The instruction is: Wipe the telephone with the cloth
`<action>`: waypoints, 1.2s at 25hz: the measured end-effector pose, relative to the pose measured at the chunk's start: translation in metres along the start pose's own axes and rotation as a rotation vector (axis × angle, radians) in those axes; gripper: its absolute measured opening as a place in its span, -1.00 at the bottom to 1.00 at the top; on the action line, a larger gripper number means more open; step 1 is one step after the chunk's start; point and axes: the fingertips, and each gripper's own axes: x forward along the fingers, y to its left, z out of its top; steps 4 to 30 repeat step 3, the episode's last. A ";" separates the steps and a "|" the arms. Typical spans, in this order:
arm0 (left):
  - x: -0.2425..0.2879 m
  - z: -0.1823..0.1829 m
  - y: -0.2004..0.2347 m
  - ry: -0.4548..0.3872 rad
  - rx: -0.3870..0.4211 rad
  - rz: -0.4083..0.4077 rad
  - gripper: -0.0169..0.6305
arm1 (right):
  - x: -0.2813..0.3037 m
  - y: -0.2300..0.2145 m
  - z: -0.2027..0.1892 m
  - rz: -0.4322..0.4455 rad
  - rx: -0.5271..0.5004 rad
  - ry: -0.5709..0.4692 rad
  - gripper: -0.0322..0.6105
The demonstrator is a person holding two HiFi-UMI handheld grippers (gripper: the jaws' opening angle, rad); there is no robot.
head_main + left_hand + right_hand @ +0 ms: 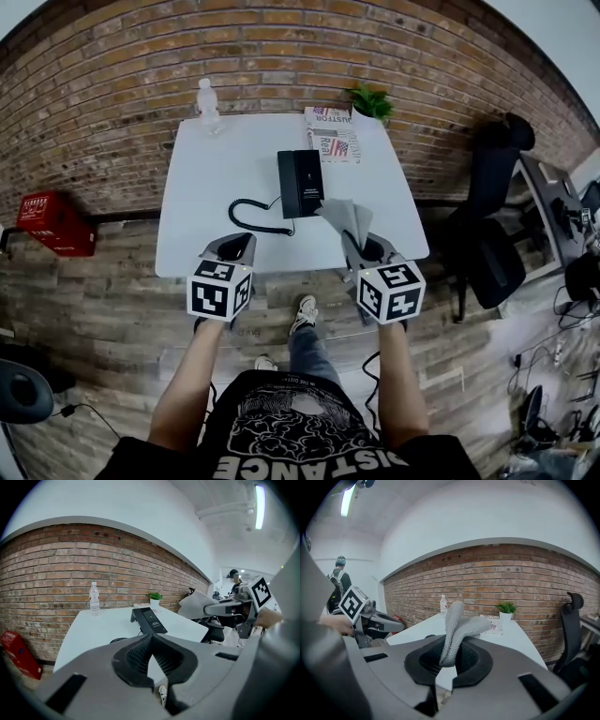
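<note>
The right gripper (pixel 364 247) pinches the grey cloth (pixel 343 216) by one end, and the loose fold stands free just short of the black telephone (pixel 301 182), to its near right. The left gripper (pixel 234 249), jaws together on nothing, hangs near-left of the telephone, beyond its coiled cord (pixel 253 216). The scene fits either an approach or a withdrawal. A firm pinch with the fold leading, not the jaws, would likely serve any pass.

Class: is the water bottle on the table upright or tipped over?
Upright: the water bottle stands cap up on the table, near its far edge.
</note>
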 end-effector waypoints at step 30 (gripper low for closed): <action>-0.003 -0.002 0.001 -0.003 -0.001 0.002 -0.93 | -0.001 0.004 -0.002 0.003 -0.002 -0.002 -0.87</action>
